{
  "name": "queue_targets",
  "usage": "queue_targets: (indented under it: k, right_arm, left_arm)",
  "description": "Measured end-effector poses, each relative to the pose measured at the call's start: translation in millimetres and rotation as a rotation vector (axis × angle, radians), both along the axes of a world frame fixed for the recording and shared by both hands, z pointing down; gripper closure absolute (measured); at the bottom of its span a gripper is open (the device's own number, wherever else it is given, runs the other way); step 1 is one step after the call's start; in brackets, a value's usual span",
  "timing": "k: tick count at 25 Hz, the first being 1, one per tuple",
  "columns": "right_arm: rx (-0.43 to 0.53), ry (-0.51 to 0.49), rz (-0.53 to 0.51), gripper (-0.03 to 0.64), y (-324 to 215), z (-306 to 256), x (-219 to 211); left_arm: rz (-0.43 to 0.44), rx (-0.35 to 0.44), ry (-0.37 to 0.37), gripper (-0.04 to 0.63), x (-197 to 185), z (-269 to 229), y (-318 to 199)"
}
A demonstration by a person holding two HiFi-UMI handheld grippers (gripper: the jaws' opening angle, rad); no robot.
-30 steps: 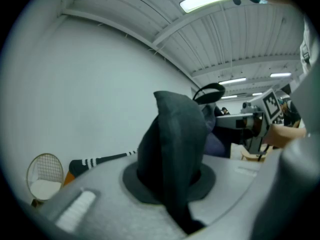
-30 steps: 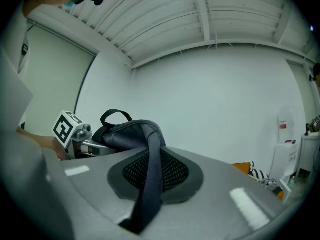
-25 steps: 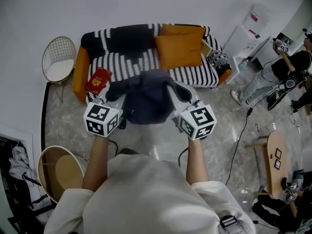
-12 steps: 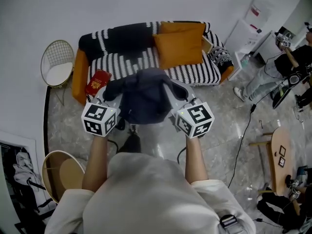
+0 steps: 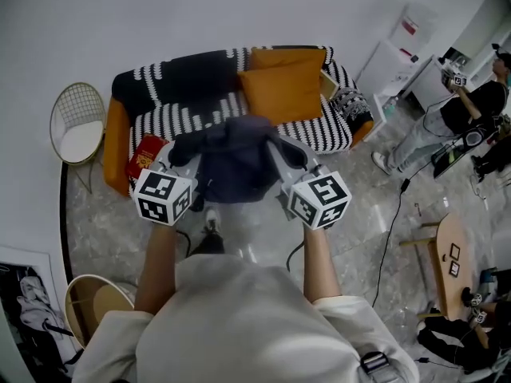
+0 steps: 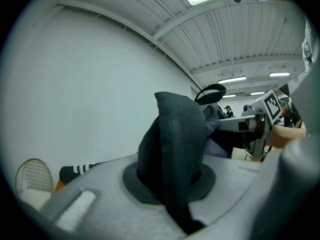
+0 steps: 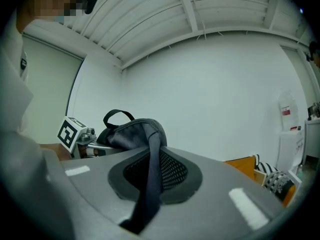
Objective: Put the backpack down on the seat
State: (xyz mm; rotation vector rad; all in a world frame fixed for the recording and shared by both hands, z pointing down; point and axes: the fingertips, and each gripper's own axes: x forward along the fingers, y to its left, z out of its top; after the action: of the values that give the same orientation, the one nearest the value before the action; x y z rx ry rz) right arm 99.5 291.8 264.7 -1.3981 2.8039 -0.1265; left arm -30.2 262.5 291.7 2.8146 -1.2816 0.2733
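Left claw (image 6: 172,194) and right claw (image 7: 147,194) both clench the dark grey fabric backpack (image 5: 235,166), which hangs upright, handle uppermost.

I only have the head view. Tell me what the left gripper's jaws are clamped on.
Observer: In the left gripper view, the left gripper is shut on a thick fold of the backpack's dark fabric.
Operator: Now the right one.
Observer: The right gripper is shut on a narrow strap of the backpack.
Operator: Report the top handle.
Observer: The right gripper view shows the carry loop standing up free, ungripped.
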Motion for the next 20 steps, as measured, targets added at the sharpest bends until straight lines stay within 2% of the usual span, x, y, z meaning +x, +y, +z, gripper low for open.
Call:
queue_targets:
  k: [7, 13, 20]
  right_arm:
    - [-0.016, 0.008, 0.024, 0.597, -66, -2, 2]
    - [-0.044, -0.006, 0.028, 0.597, -112, 4, -3]
    - [-0.068, 0.002, 0.056, 0.597, -171, 11, -12]
  left_arm:
    - [0.044, -0.015, 0.016, 0.586, 4, 1, -71]
    - [0.049, -0.046, 0.049, 0.586, 7, 4, -119]
    - [0.069, -0.082, 0.041, 0.586, 0, 13, -174]
